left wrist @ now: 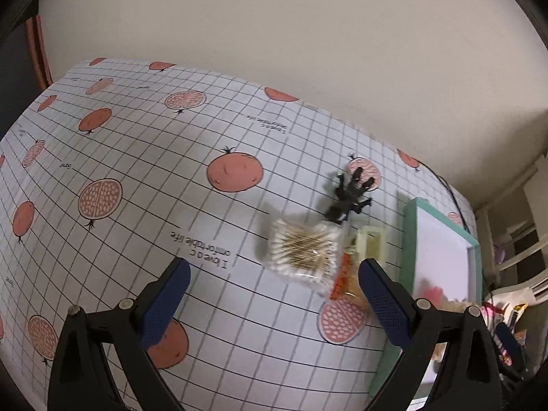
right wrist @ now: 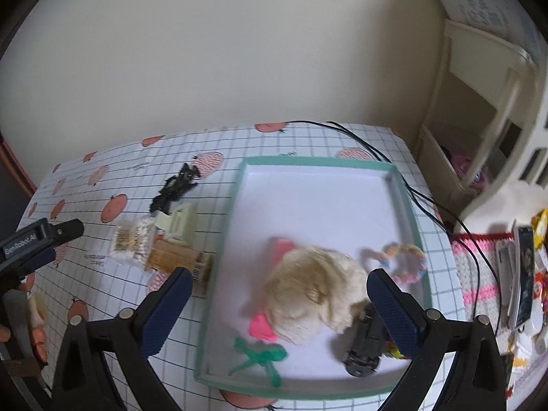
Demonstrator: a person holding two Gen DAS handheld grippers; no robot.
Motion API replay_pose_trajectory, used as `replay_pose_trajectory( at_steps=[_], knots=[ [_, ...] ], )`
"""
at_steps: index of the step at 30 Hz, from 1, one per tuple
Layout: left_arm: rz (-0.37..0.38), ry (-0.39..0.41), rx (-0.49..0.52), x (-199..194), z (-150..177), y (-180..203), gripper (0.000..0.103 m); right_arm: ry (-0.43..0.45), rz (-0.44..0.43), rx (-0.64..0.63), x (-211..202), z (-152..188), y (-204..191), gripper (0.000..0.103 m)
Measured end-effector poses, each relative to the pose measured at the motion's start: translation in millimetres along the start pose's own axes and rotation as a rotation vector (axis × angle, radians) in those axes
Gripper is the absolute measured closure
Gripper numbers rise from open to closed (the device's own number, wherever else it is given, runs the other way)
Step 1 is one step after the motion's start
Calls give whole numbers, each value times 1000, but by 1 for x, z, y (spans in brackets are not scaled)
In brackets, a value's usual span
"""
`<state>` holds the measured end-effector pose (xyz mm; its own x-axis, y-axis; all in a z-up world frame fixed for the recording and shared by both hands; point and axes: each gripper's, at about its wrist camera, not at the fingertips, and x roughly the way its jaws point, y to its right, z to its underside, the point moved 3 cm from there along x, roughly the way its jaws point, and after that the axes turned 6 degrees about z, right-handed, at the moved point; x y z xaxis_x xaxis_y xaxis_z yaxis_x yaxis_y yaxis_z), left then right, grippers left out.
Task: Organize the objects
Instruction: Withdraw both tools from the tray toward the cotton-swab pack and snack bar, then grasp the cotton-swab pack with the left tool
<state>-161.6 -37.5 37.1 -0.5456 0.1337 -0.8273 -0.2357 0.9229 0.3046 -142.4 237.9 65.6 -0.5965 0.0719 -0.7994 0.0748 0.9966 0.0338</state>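
**Tray half filled, four things left on the table**

The green-rimmed tray sits on the right part of the table and already holds a cream plush toy, a pink piece beside it, a green ribbon-like thing, a black toy car and a pastel ring. I judge that part done.

Left of the tray, still on the table, lie a packet of cotton swabs, an orange-printed packet touching it, a small cream box just behind, and a black plastic figure farther back. These look like what remains to be moved.

My left gripper hangs above the table with its fingers spread wide and nothing between them, the swab packet just ahead. My right gripper hovers over the near end of the tray, fingers likewise spread and empty; the plush shows between them but below, not pinched.

The table wears a white grid cloth printed with pomegranates. A black cable runs past the tray's far corner. A plain cream wall stands behind, with a pale shelf unit to the right.
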Motion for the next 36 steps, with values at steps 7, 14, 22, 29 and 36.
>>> replay_pose_trajectory(
  at_steps=[7, 14, 22, 29, 36],
  knots=[
    [10, -36, -37, 24, 0, -8, 4, -23, -44, -68, 18, -12, -36, 0],
    [-2, -67, 10, 51, -8, 2, 4, -37, -76, -97, 33, -15, -55, 0],
    [-7, -124, 84, 87, -13, 20, 4, -68, -96, -113, 51, -12, -60, 0],
    [-44, -169, 131, 111, -8, 23, 4, -81, -74, -132, 62, -8, -59, 0],
    [-96, -188, 213, 113, -3, 24, 5, -93, -67, -140, 69, -5, -64, 0]
  ],
)
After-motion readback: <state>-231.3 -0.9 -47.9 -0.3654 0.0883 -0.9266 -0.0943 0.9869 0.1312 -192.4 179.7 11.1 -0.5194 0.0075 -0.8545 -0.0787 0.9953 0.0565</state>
